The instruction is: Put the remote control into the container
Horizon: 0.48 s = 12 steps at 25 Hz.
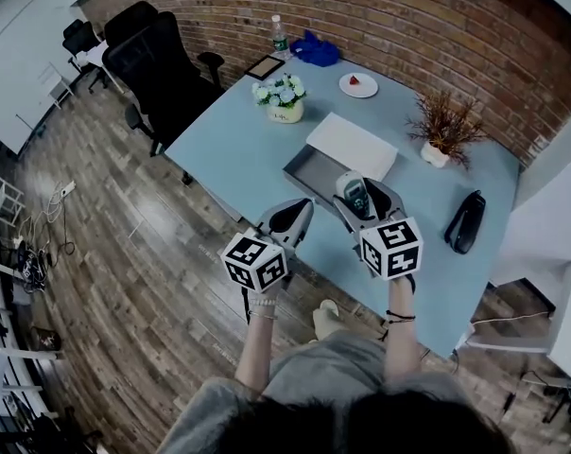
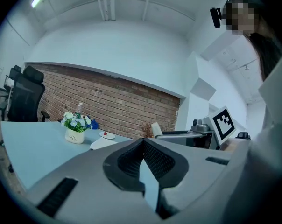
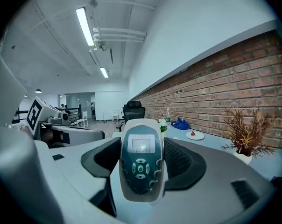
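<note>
R gripper (image 1: 365, 191) clamped on the white-and-teal oval remote control w/ small screen and button pad (image 3: 141, 164) — jaws press its two long sides, buttons face the gripper cam, remote held up off the light-blue table (image 1: 233, 149). In head view it overlaps the near-right end of the grey rectangular open container (image 1: 302, 170). L gripper (image 1: 299, 212) just beside, to the left — jaws closed on each other, nothing btw them
</note>
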Each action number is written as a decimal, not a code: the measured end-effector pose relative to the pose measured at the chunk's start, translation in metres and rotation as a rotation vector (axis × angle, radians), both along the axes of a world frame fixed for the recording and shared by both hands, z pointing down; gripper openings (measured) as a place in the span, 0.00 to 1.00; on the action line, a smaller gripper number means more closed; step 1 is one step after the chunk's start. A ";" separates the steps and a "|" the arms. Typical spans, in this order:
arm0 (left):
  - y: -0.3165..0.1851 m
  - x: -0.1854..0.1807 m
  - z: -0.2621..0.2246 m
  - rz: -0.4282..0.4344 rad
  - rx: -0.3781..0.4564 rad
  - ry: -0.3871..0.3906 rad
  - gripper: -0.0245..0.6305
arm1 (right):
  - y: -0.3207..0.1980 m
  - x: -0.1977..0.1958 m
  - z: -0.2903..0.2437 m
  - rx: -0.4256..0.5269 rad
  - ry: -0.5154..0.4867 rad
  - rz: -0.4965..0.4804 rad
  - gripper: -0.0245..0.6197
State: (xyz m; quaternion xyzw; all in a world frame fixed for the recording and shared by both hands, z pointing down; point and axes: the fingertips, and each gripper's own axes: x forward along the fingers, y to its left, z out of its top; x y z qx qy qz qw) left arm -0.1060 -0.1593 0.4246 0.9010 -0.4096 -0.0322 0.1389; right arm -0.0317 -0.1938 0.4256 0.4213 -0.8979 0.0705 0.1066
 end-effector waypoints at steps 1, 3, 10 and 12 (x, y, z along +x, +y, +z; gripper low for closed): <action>-0.007 -0.001 0.001 0.001 -0.005 0.001 0.04 | -0.007 -0.001 0.001 -0.004 0.003 -0.002 0.48; -0.019 -0.004 0.004 -0.001 -0.018 0.004 0.04 | -0.019 -0.004 0.003 -0.016 0.008 -0.007 0.48; -0.055 -0.009 0.015 -0.009 -0.065 0.010 0.04 | -0.053 -0.014 0.013 -0.060 0.036 -0.035 0.48; -0.063 -0.009 0.019 -0.008 -0.078 0.010 0.04 | -0.061 -0.017 0.016 -0.067 0.044 -0.045 0.48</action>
